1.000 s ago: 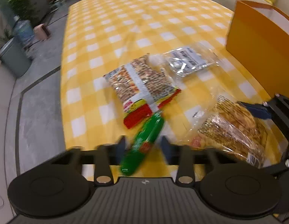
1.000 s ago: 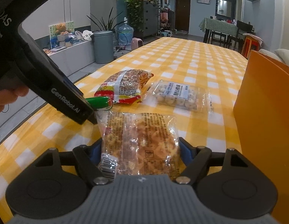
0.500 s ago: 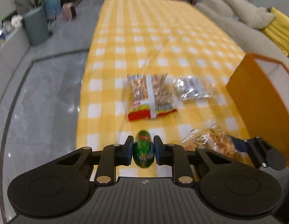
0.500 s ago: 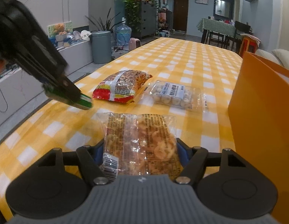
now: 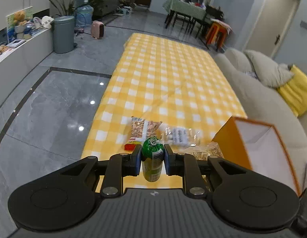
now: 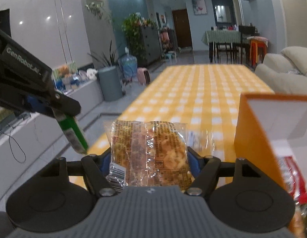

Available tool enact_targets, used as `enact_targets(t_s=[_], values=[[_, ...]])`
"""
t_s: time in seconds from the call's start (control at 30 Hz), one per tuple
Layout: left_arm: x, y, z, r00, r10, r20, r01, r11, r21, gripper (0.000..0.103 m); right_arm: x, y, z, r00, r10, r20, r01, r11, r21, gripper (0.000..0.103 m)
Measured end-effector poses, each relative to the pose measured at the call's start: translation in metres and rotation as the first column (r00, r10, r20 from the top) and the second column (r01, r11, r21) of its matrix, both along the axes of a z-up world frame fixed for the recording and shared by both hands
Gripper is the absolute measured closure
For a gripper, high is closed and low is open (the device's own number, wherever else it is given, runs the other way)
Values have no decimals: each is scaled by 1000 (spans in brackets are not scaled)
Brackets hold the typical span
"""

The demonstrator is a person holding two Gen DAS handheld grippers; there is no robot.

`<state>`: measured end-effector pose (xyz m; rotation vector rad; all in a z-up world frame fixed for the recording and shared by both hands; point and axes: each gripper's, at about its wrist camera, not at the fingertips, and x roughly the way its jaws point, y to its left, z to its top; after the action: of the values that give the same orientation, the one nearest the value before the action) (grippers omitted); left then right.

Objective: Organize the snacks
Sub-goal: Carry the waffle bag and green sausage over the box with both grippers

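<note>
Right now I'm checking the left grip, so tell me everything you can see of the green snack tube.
The green snack tube is a glossy plastic-wrapped stick with a crimped, twisted end and a pale printed label. The left tongs are shut on it, one blue-padded finger pressing each side. It hangs clear above the checked tablecloth, and in the right camera it slants downward from the tongs.

The left wrist camera is looking from high above the near end down the desk (image 5: 165,83). The right wrist camera is sitting lower, facing the same way. Both are sharing the orange box (image 5: 230,144) (image 6: 254,130) at right.
</note>
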<state>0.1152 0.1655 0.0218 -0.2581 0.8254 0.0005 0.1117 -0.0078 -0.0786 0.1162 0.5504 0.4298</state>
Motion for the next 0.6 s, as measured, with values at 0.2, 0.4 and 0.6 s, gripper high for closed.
enact_targets(t_s=[0.2, 0.4, 0.6], values=[[-18, -20, 21, 998, 31, 59, -27, 997, -67, 79, -13, -26, 42, 998, -22, 57, 20, 999, 34, 32], [-30, -60, 41, 993, -1, 121, 16, 991, -129, 79, -16, -94, 71, 996, -91, -11, 92, 986, 140, 32], [-27, -104, 37, 986, -108, 123, 131, 972, -195, 79, -7, -167, 81, 983, -162, -86, 169, 983, 76, 32]])
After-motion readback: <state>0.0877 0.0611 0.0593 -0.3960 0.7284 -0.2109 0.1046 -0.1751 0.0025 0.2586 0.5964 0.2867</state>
